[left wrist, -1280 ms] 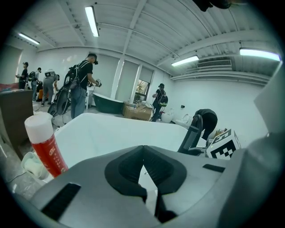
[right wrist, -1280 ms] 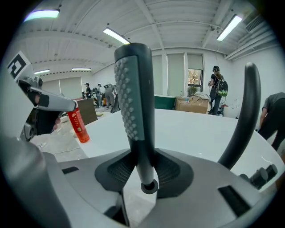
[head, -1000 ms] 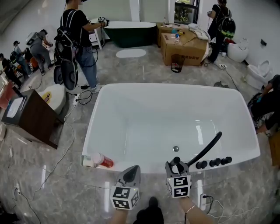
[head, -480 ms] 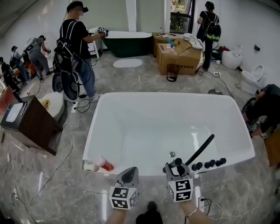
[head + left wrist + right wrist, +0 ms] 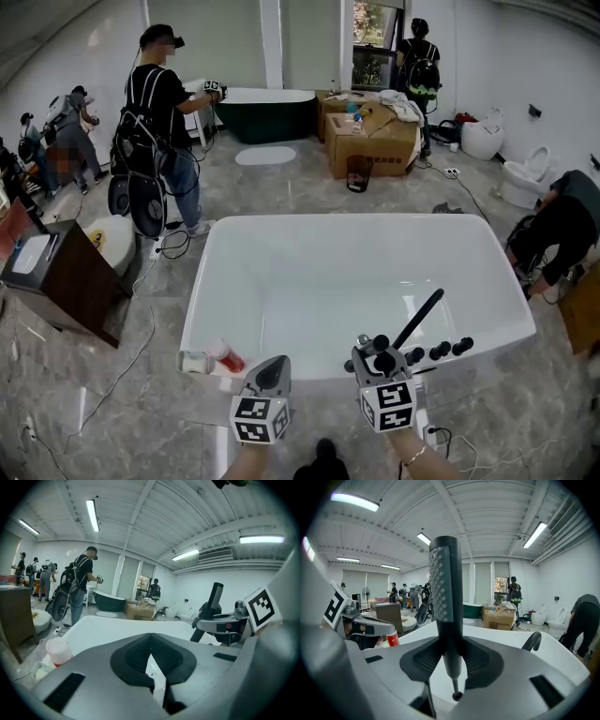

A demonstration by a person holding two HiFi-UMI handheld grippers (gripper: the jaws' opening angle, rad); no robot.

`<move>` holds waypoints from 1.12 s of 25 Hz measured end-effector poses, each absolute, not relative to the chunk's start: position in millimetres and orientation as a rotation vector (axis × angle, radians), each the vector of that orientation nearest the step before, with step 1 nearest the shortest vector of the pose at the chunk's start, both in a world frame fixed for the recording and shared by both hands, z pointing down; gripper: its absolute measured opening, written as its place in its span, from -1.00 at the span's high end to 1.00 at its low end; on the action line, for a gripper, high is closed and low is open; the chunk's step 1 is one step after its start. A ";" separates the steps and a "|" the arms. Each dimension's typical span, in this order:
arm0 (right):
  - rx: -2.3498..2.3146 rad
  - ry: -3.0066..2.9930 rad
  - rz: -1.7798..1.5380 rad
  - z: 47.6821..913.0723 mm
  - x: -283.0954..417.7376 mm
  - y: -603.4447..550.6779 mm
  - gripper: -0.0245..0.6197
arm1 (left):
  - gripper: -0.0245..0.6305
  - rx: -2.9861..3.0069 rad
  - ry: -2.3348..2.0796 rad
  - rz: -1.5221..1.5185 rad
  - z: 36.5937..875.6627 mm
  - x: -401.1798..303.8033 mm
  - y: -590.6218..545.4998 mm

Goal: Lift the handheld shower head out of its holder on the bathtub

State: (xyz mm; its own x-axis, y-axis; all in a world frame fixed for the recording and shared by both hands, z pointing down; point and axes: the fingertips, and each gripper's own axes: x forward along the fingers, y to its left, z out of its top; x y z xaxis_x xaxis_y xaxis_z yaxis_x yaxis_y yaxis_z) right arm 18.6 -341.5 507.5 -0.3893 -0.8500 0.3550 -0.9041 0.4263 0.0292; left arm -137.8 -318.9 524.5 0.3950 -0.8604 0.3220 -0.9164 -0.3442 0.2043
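The black stick-shaped shower head (image 5: 420,317) points up and to the right over the white bathtub's (image 5: 281,234) near rim. My right gripper (image 5: 379,359) is shut on its lower handle. In the right gripper view the shower head (image 5: 444,588) stands upright between the pads of the right gripper (image 5: 451,660), nozzle dots facing left, and a thin hose runs down from its end. My left gripper (image 5: 275,372) hovers beside it to the left, over the rim. Its pads meet in the left gripper view, so the left gripper (image 5: 151,656) is shut and holds nothing.
Black tap knobs (image 5: 439,351) line the tub rim at the right, by a curved black spout (image 5: 532,641). A red-and-white bottle (image 5: 223,356) stands on the rim's left corner. A dark cabinet (image 5: 66,272) is on the left. Cardboard boxes (image 5: 370,141) and people stand beyond.
Both grippers have risen above the tub rim. The shower head has come up with the right gripper, and its tip now stands higher over the tub.
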 end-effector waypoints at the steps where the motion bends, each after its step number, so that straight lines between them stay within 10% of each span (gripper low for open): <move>1: 1.513 -2.375 0.233 500.2 19.2 -338.4 0.50 | 0.87 2.313 -1.542 0.218 519.8 -137.6 -316.0; 28: 1.559 -2.440 0.126 389.0 9.2 -223.5 0.50 | 0.87 2.369 -1.569 0.158 445.1 -154.1 -205.7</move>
State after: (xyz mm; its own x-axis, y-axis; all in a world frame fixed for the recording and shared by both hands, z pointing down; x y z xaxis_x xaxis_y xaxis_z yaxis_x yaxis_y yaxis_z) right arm 9.2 -223.5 389.0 -0.4005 -0.8820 0.2484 -0.9028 0.4261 0.0574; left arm -154.1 -205.7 445.1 0.3997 -0.8817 0.2508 -0.9140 -0.3623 0.1828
